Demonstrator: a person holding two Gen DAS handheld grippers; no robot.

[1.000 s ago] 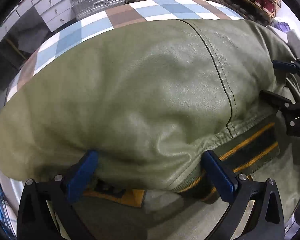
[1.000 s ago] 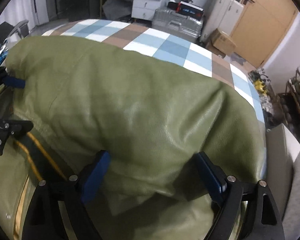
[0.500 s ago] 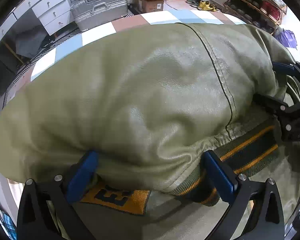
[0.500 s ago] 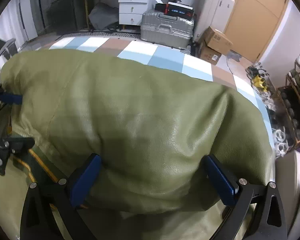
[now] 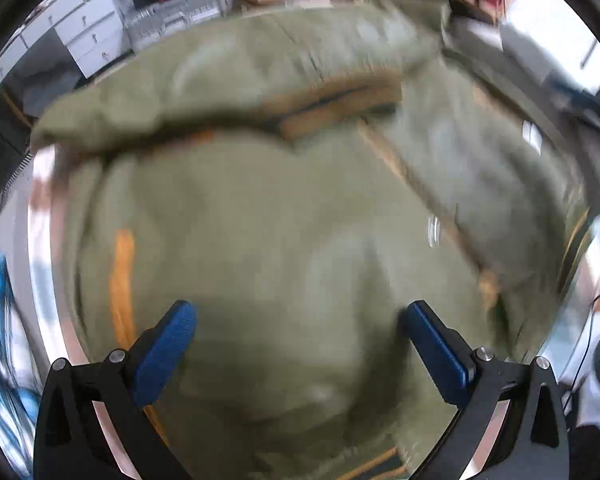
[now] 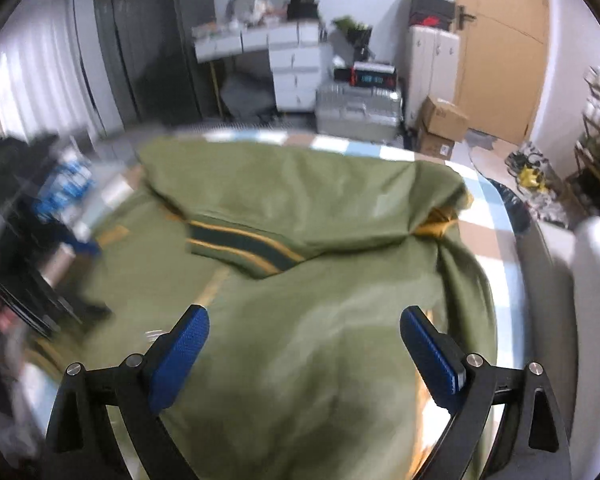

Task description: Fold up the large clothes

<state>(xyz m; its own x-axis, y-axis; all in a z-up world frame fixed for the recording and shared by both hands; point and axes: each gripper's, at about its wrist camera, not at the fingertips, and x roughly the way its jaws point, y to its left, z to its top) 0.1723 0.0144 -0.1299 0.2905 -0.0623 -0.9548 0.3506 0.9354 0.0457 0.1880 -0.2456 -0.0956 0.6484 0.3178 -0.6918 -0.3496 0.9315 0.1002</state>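
An olive green jacket with a dark, yellow-striped knit hem lies on the checked table. Its far part is folded back toward me, so the striped hem lies across the middle. It also fills the right wrist view. My left gripper is open and empty above the near part of the jacket. My right gripper is open and empty above the jacket too. The left wrist view is blurred by motion. The left gripper shows as a dark blur at the left edge of the right wrist view.
The blue, white and brown checked table shows around the jacket. A silver suitcase, white drawers and cardboard boxes stand beyond it. A shoe rack is at the right.
Both grippers have let go of the folded edge and pulled back and up. The folded part now lies on the jacket, farther from both cameras.
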